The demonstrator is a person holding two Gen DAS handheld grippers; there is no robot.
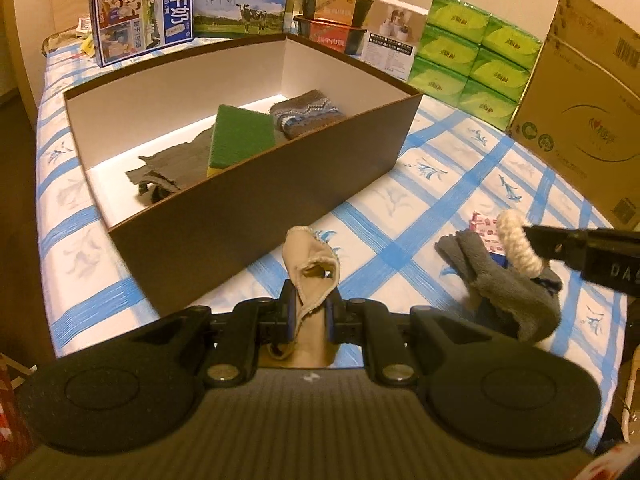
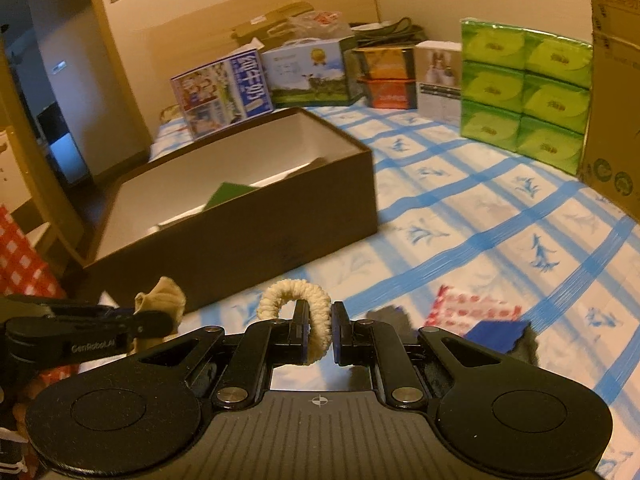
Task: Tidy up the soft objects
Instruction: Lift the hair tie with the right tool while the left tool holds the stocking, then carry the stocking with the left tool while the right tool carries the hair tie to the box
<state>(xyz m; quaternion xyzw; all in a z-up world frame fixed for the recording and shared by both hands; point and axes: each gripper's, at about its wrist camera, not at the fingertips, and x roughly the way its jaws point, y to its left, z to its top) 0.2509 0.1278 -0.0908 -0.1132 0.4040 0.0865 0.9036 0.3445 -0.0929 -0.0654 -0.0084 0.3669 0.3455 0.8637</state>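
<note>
A brown open box (image 1: 256,200) with white inside stands on the blue-checked bed; it also shows in the right wrist view (image 2: 256,232). Inside lie a green sponge (image 1: 242,136), a grey cloth (image 1: 168,164) and a patterned knit piece (image 1: 306,114). My left gripper (image 1: 311,312) is shut on a beige sock (image 1: 310,268), held just in front of the box. My right gripper (image 2: 320,332) is shut on a cream knitted ring (image 2: 296,300), held above the bed right of the left gripper. A grey fleece cloth (image 1: 508,284) lies under the right gripper.
Milk cartons (image 1: 144,16), gift boxes (image 1: 336,20) and green tissue packs (image 1: 468,52) line the far edge. A large cardboard box (image 1: 580,108) stands at right. A red-and-white packet (image 2: 472,308) and a blue item (image 2: 496,332) lie on the bed by the grey cloth.
</note>
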